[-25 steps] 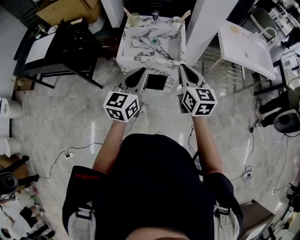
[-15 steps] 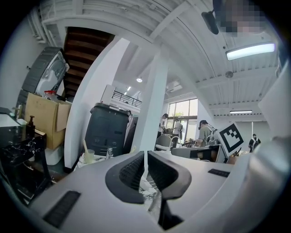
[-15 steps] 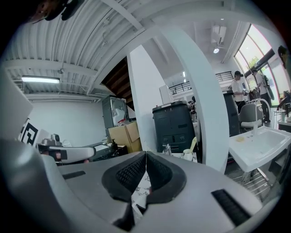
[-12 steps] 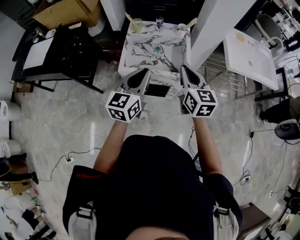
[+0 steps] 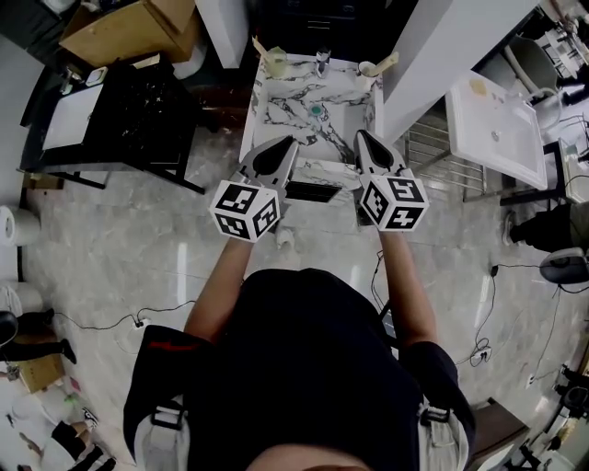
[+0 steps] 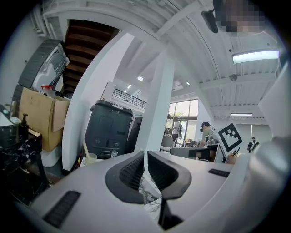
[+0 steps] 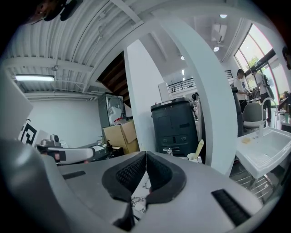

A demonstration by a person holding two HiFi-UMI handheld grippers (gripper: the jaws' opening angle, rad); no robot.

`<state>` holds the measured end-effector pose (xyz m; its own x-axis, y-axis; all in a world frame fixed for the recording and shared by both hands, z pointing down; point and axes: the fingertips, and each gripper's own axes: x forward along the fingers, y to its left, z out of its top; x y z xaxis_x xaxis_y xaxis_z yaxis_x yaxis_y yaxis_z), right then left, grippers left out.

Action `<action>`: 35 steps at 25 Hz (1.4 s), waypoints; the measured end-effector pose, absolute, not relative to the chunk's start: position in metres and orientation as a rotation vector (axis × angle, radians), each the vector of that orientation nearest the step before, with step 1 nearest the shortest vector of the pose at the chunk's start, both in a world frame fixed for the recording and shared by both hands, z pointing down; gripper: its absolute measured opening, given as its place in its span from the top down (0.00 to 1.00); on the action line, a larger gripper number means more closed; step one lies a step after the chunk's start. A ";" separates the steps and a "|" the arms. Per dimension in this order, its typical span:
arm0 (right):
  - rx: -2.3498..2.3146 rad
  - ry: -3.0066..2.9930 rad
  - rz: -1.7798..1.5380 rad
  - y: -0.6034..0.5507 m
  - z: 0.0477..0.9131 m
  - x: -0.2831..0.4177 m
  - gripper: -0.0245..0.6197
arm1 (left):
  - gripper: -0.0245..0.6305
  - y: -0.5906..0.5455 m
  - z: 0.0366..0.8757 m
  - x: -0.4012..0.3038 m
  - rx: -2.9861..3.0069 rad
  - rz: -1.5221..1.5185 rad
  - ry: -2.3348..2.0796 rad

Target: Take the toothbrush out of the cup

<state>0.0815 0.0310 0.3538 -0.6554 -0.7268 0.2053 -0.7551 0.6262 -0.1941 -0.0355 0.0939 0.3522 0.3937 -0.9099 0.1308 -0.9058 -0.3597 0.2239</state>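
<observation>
A marble washbasin [image 5: 276,115] stands ahead of me at the top of the head view. On its back left corner is a pale cup [image 5: 274,63] with a toothbrush [image 5: 259,47] leaning out; the left gripper view shows this cup [image 6: 91,158] low at the left. A second cup [image 5: 368,70] with a toothbrush [image 5: 386,62] stands on the back right corner, and the right gripper view has that cup [image 7: 193,157] too. My left gripper [image 5: 293,140] and right gripper [image 5: 359,133] are held side by side over the basin's near edge. Both are shut and empty, well short of the cups.
A tap [image 5: 322,57] sits between the cups. A black table [image 5: 120,101] and a cardboard box [image 5: 129,18] lie to the left. A white pillar [image 5: 442,46], a metal rack [image 5: 433,143] and a white sink [image 5: 497,120] lie to the right. A dark cabinet [image 6: 111,132] stands behind the basin.
The washbasin has drawn nearer in the head view as both grippers travelled forward together towards it. Their jaws stayed shut.
</observation>
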 end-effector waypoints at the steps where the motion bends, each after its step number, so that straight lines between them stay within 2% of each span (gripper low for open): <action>1: 1.255 -2.733 0.402 0.027 0.353 0.079 0.91 | 0.91 0.090 0.352 -0.039 2.396 -0.024 -1.595; 22: 1.350 -2.655 0.395 -0.038 0.355 0.026 0.91 | 0.91 0.019 0.362 -0.098 2.423 -0.056 -1.480; 35: 1.393 -2.627 0.433 -0.054 0.365 0.025 0.91 | 0.91 0.003 0.373 -0.101 2.433 -0.030 -1.418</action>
